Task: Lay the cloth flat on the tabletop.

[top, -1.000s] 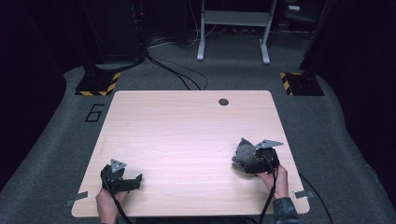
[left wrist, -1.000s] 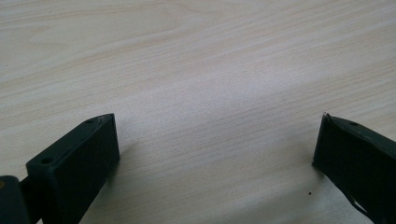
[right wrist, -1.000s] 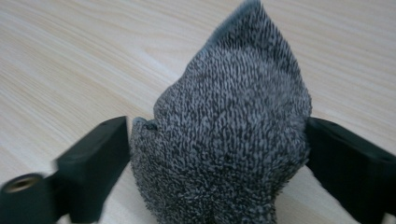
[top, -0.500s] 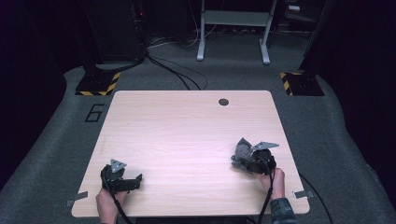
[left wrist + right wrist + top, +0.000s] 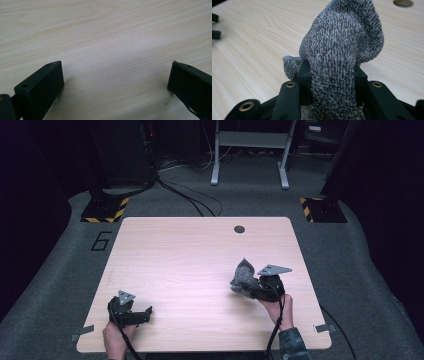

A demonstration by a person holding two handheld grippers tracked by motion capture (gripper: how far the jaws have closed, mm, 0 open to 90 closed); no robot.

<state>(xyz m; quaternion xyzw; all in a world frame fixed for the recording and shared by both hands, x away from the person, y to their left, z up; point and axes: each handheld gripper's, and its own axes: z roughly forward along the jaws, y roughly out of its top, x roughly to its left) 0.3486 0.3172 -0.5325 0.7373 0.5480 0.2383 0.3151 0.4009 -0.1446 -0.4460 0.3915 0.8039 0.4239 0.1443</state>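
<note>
Grey knit cloth [image 5: 342,50] pinched by right gripper [image 5: 332,82] fingers, just closed | left gripper [image 5: 115,82] fingers spread, empty

From the right gripper view, the grey knitted cloth [image 5: 342,50] runs off the picture at twelve o'clock and six o'clock, and its lower part sits behind the jaws. At one o'clock the table hole [image 5: 403,3] is cropped. In the left gripper view, the left gripper [image 5: 115,85] has both jaws cut off at six o'clock.

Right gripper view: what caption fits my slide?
Right tongs shut on a speckled grey knit cloth above the wooden table.
</note>
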